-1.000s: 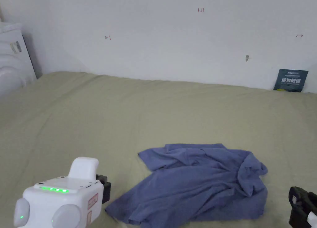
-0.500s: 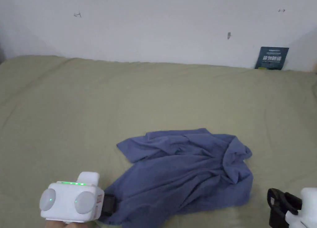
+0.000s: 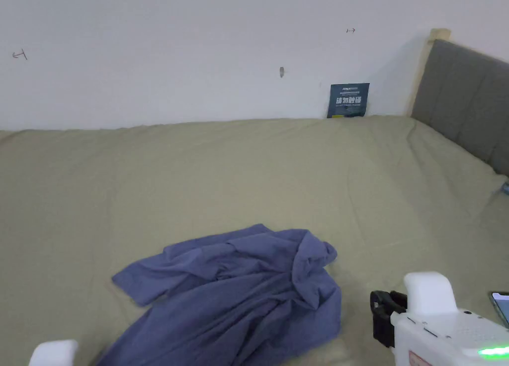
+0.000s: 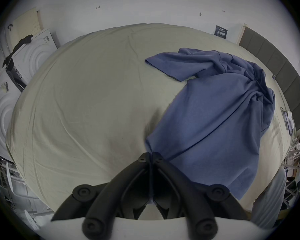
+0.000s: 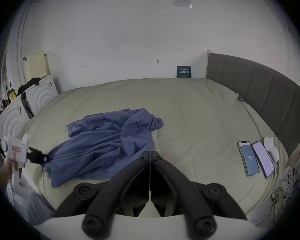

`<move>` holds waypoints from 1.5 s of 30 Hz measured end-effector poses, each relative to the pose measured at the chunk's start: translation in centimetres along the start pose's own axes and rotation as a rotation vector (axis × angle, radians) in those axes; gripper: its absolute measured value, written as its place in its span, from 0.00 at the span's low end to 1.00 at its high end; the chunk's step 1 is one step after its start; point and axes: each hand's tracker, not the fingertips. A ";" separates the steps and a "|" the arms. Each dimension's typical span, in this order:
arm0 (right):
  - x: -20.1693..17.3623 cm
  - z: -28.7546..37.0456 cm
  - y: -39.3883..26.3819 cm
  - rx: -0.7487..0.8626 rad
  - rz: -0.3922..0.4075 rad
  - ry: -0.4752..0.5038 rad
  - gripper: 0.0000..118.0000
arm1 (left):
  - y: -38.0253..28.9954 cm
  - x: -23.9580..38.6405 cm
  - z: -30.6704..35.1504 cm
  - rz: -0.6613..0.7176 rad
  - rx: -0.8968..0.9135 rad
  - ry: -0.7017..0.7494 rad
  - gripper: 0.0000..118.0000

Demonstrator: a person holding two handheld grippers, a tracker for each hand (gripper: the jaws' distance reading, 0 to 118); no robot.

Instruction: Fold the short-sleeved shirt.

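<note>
A blue short-sleeved shirt [image 3: 233,297] lies crumpled on the olive-green bed [image 3: 248,173], near the edge closest to the person, with one sleeve [image 4: 171,65] spread flat toward the far wall and the other side bunched into folds. The left gripper [image 4: 150,157] sits at the shirt's near hem corner, its jaws closed together with the blue cloth drawn up into their tips; from the right gripper view the fabric pulls to a point at those jaws, so it seems pinched, though the contact itself is small and dark. The right gripper [image 5: 150,154] hovers over bare sheet just beside the shirt's right edge, jaws pressed together with nothing between them. Two phones [image 5: 255,159] and a small white device [image 5: 271,148] lie by the grey padded headboard [image 3: 467,98], well apart from the shirt.
</note>
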 end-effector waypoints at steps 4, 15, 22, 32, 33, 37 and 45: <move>1.4 -5.7 3.8 -0.061 0.014 0.011 0.01 | 0.0 0.2 0.3 -0.001 0.003 -0.013 0.00; 4.1 -24.2 9.8 -0.304 0.072 -0.035 1.00 | 0.5 -0.2 0.3 0.022 -0.006 -0.044 0.00; 3.8 -29.8 6.6 -0.472 0.046 -0.033 0.97 | 0.5 -0.7 -0.4 0.038 -0.012 -0.059 0.00; 3.0 -23.8 9.9 -0.377 0.127 0.065 0.04 | 1.0 -1.2 0.6 0.069 -0.013 -0.080 0.00; 3.5 -22.7 10.4 -0.360 0.118 0.073 0.04 | 1.1 -1.5 1.1 0.079 -0.001 -0.090 0.00; 4.7 -15.3 13.1 -0.249 0.112 0.079 0.04 | 2.5 -2.4 4.7 0.091 0.094 -0.065 0.00; 8.4 -2.9 18.8 -0.071 0.091 0.090 0.04 | 8.2 -4.6 13.9 0.080 0.309 0.052 0.00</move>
